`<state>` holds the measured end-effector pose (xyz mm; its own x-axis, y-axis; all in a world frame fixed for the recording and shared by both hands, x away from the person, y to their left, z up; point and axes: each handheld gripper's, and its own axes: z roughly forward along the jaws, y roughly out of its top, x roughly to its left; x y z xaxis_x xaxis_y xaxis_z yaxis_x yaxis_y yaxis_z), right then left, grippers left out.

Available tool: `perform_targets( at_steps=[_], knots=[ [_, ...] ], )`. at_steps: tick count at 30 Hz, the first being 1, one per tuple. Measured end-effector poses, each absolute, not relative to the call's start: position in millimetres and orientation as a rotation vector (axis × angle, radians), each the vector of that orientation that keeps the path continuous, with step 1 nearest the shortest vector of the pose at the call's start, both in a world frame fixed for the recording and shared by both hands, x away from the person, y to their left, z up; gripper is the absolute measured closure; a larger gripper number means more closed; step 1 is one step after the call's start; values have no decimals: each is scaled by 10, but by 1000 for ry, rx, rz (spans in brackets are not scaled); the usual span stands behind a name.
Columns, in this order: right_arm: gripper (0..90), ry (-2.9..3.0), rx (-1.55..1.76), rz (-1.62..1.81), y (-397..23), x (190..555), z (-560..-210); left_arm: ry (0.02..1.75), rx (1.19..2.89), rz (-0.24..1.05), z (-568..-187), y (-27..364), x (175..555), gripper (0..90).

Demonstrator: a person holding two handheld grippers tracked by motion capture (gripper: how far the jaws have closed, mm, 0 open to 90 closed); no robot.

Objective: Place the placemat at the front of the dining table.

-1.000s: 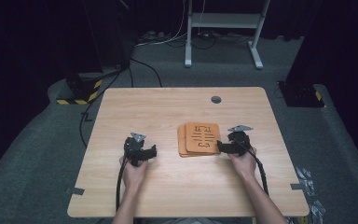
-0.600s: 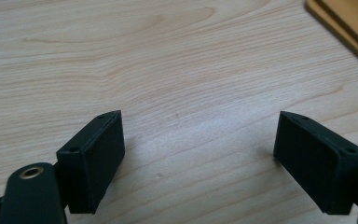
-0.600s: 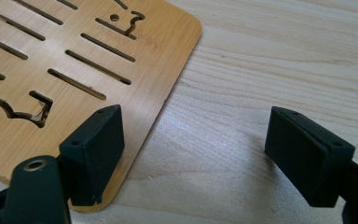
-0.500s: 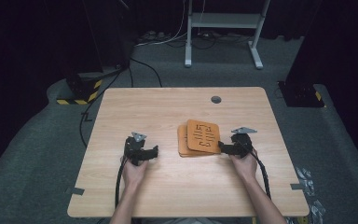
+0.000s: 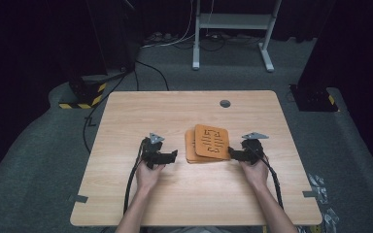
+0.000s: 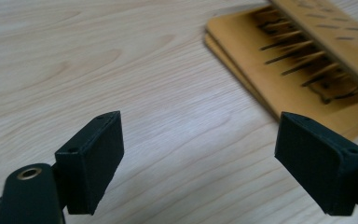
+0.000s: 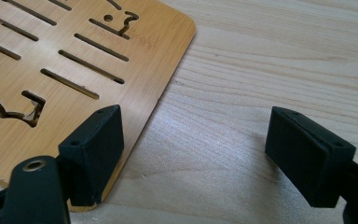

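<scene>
A stack of orange-brown wooden boards (image 5: 191, 150) lies at the middle of the table (image 5: 165, 111). Its top slotted board (image 5: 211, 141) sits askew, shifted toward the far right, and in the left gripper view this top board (image 6: 340, 32) hangs raised over the lower boards (image 6: 284, 93). My left gripper (image 5: 175, 155) is just left of the stack; its jaws have just been opening and stand open around bare wood (image 6: 198, 163). My right gripper (image 5: 232, 153) is at the stack's right edge, open (image 7: 193, 158), its left jaw against the slotted board's corner (image 7: 51, 60).
A round grey cable hole (image 5: 225, 103) sits in the table's far part. Cables trail from both grippers toward the near edge. Beyond the table are a white metal frame (image 5: 233, 29), floor cables and a yellow-black striped block (image 5: 80, 97).
The top board has turned and slid toward the far right, off square with the stack. My left gripper has moved a little right, toward the stack. The right gripper has stayed at the stack's right edge.
</scene>
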<state>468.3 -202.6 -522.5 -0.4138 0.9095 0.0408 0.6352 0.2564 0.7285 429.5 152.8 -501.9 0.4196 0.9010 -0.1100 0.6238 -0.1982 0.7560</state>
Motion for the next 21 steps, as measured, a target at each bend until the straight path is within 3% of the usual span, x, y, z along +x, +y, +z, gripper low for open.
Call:
perform_targets(
  at_steps=[21],
  knots=[
    [193, 2130, 1409, 949, -2016, 4676, -5224, 1197, 1956, 389, -4864, 979, 4497, 176]
  ],
)
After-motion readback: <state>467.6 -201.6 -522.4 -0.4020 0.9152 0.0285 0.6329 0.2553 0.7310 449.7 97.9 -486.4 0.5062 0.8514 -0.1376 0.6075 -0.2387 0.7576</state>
